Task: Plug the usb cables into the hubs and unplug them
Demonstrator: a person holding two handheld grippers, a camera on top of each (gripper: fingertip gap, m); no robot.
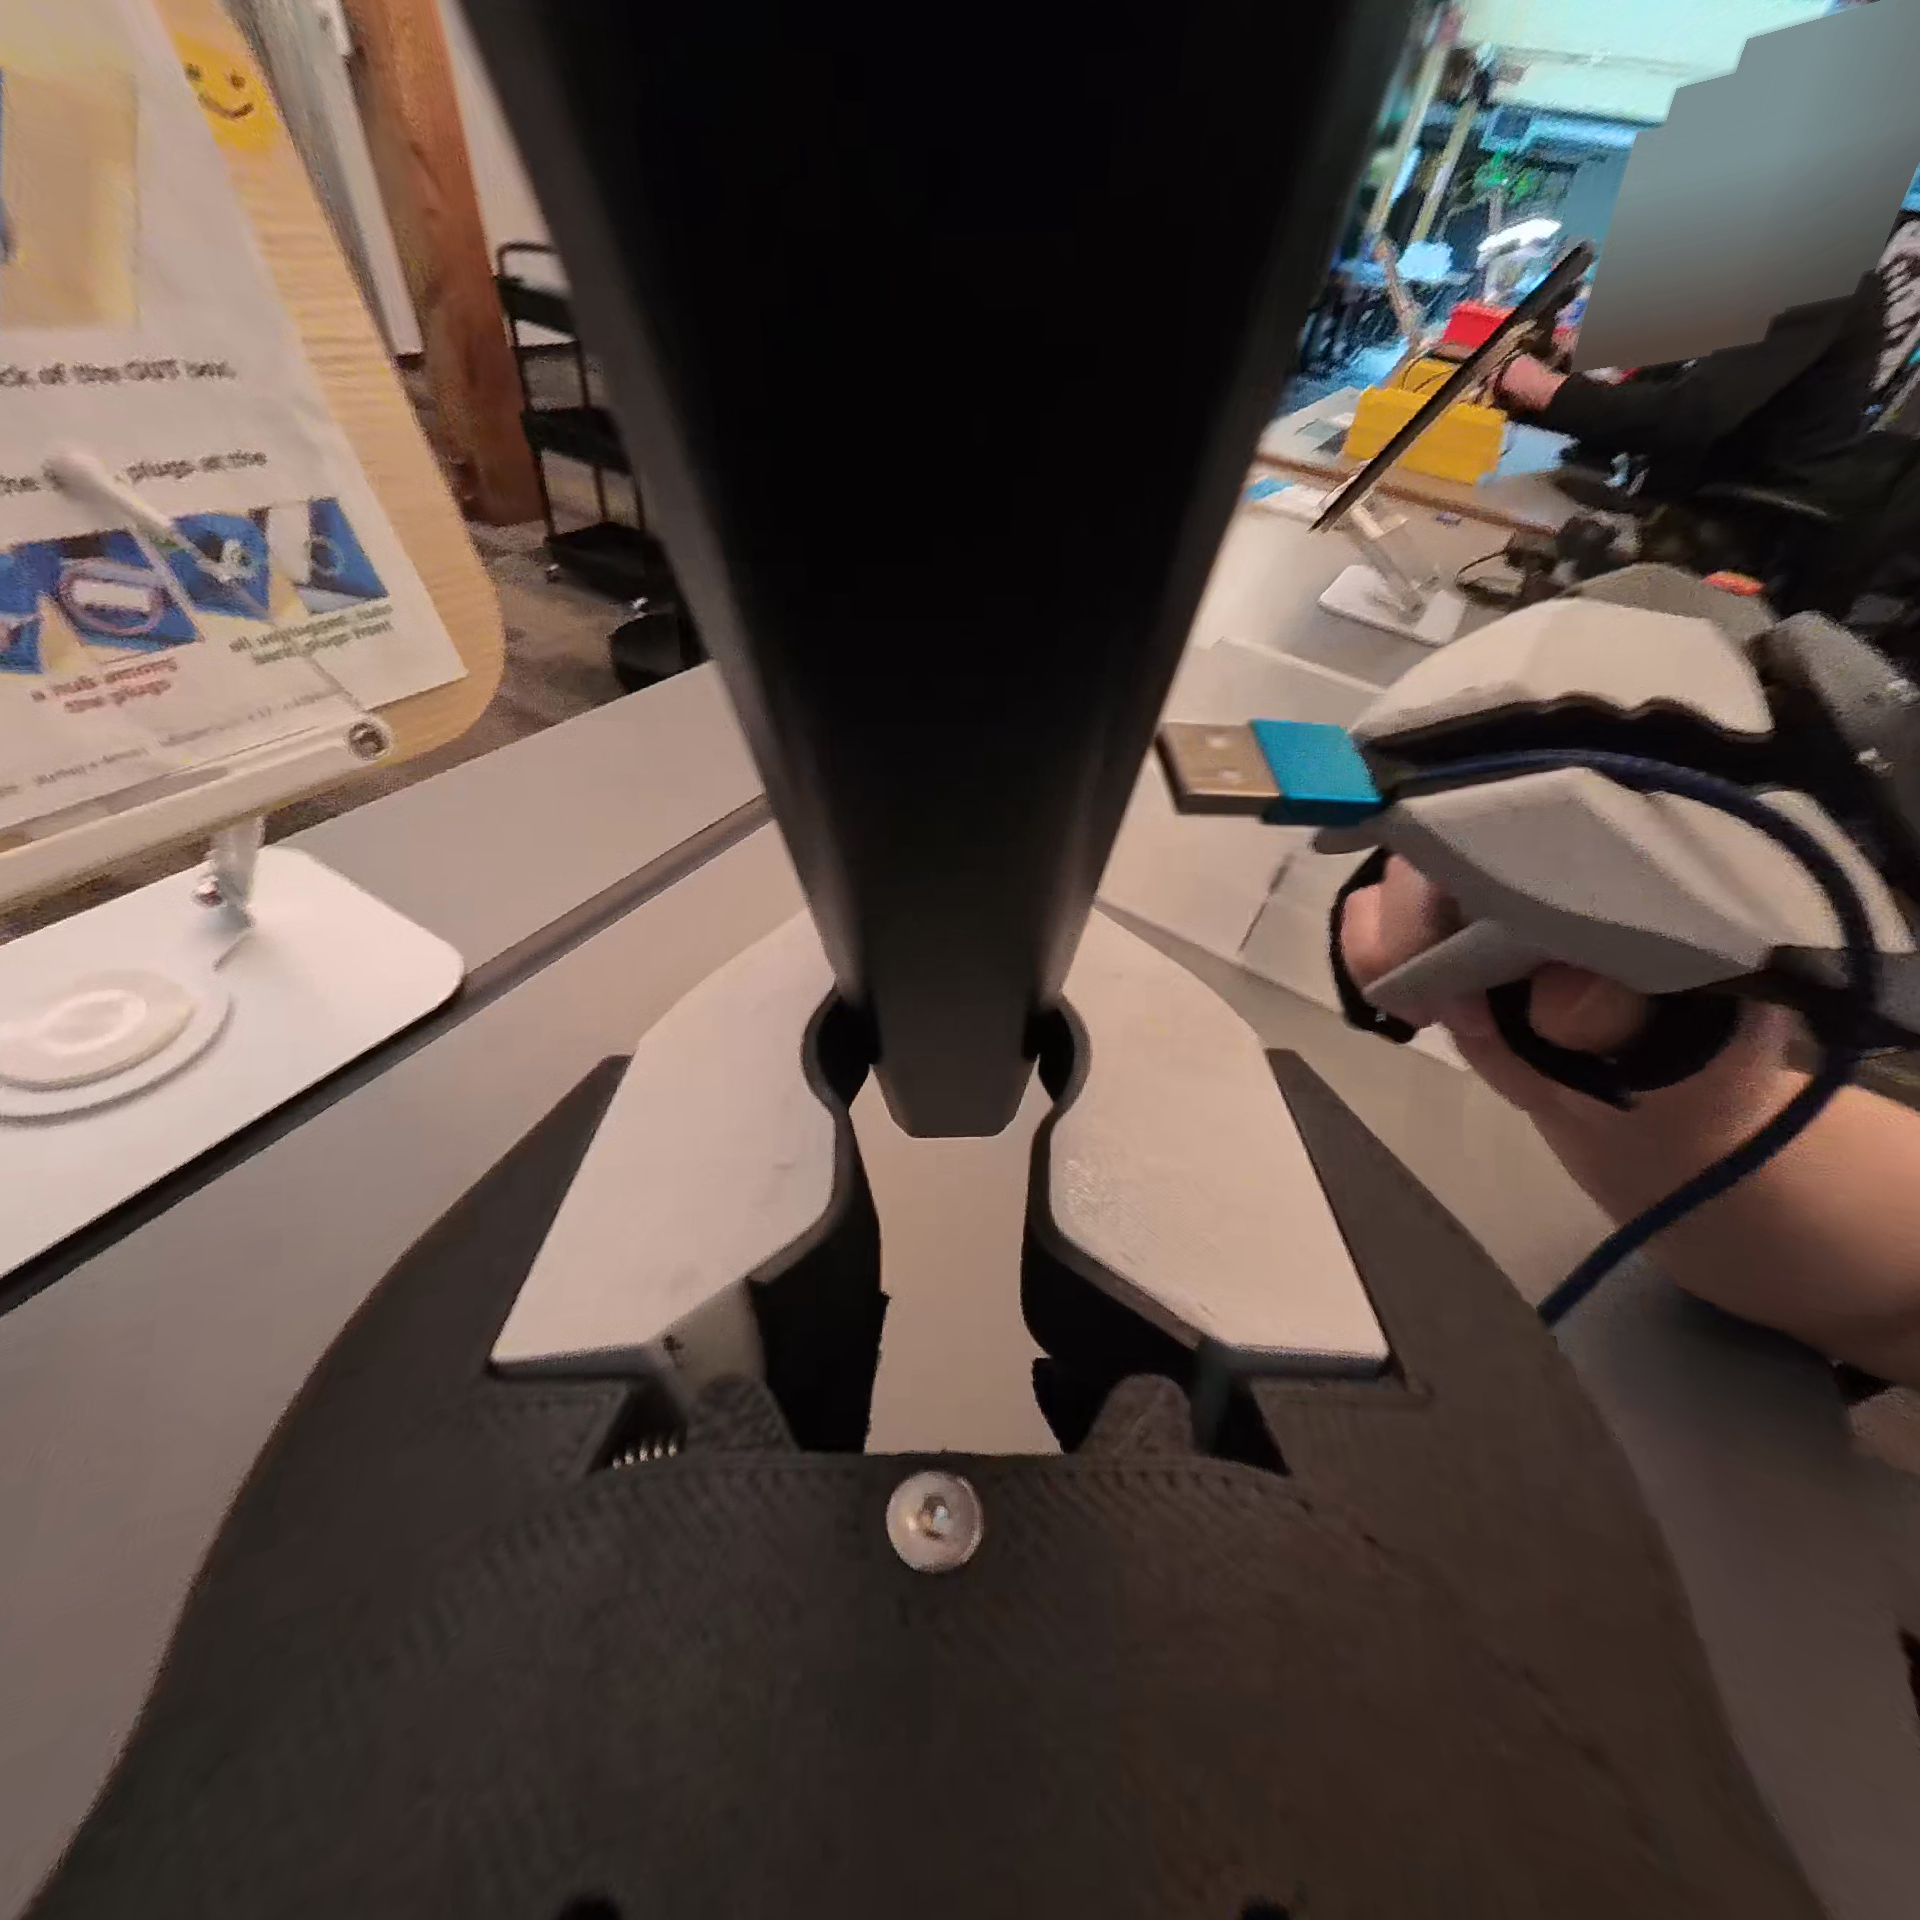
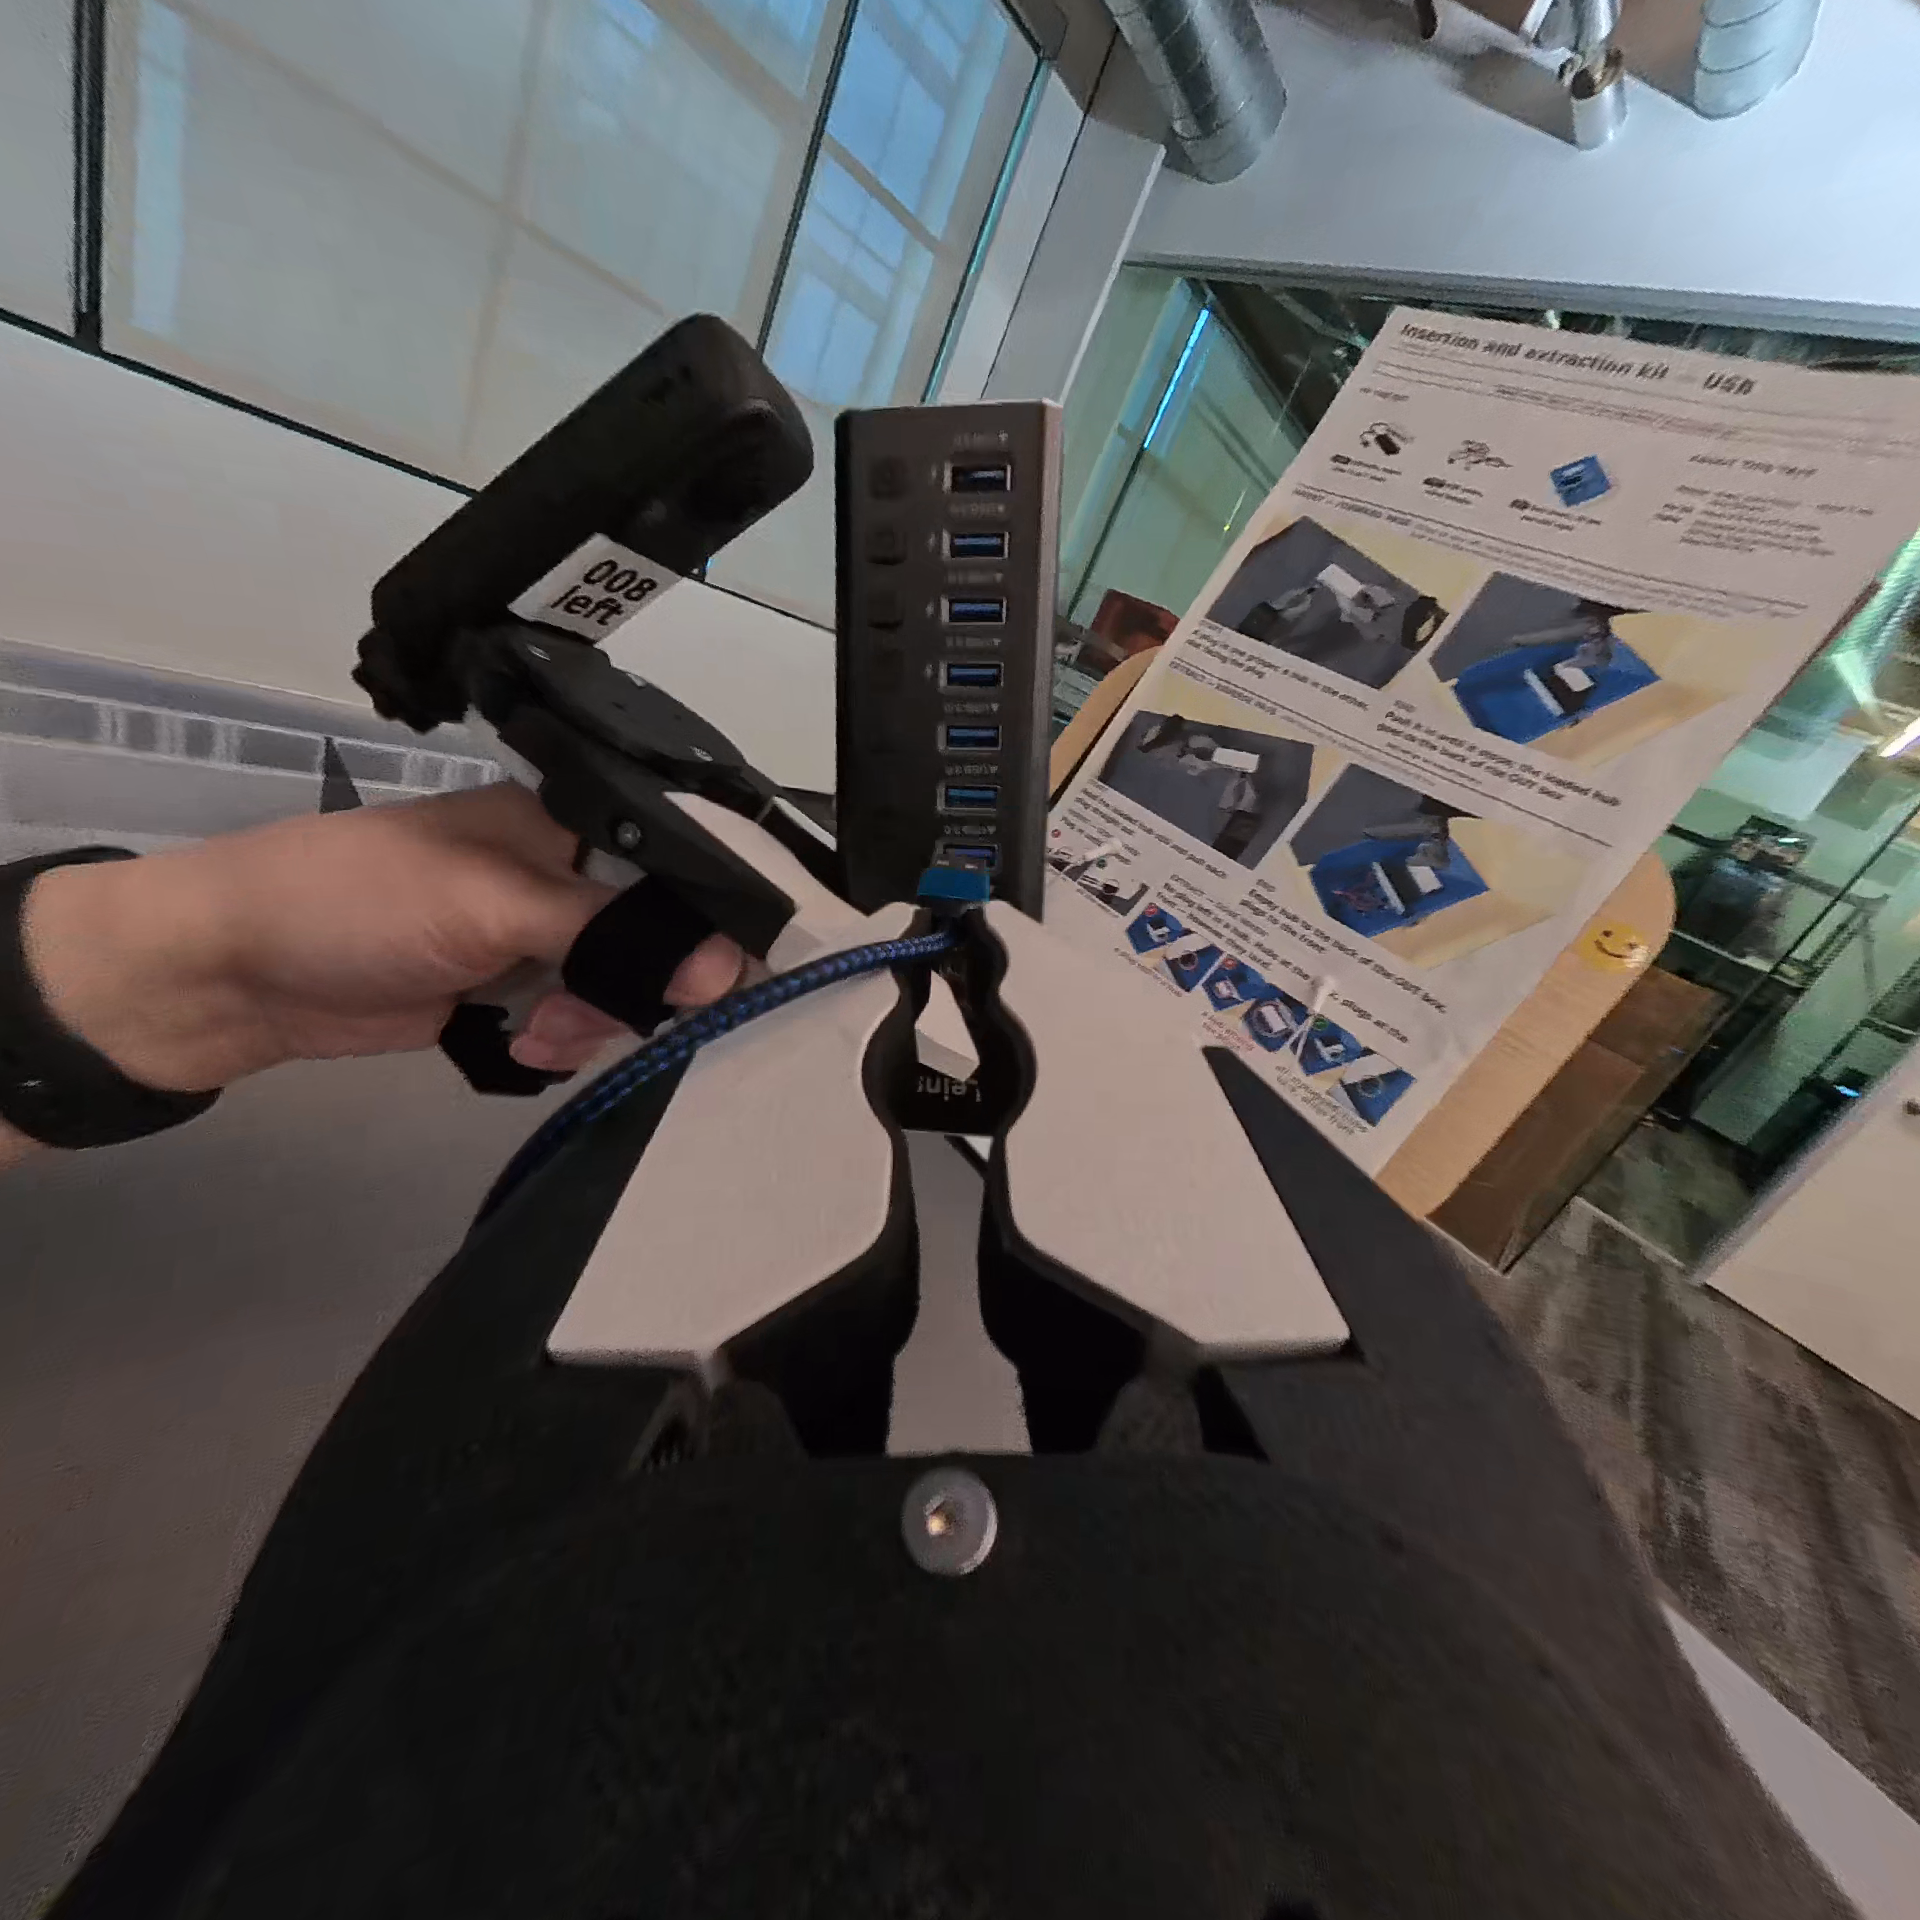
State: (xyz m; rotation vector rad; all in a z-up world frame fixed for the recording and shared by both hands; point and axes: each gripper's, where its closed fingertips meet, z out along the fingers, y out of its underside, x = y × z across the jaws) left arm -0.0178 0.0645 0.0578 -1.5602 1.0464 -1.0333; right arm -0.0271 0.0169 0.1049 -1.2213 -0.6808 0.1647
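Jaws of left gripper (image 1: pixel 940 1081) clamp the black hub (image 1: pixel 935 520); right gripper (image 2: pixel 951 925) pinches the blue plug (image 2: pixel 951 883).

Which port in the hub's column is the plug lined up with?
The lowest port on the hub, nearest the right tongs. The blue plug sits right in front of it; the six ports above show nothing in them.

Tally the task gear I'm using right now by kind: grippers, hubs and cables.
Hand-held two-finger grippers: 2 (left gripper, right gripper)
Black multi-port USB hub: 1
Blue braided USB cable: 1
Total: 4
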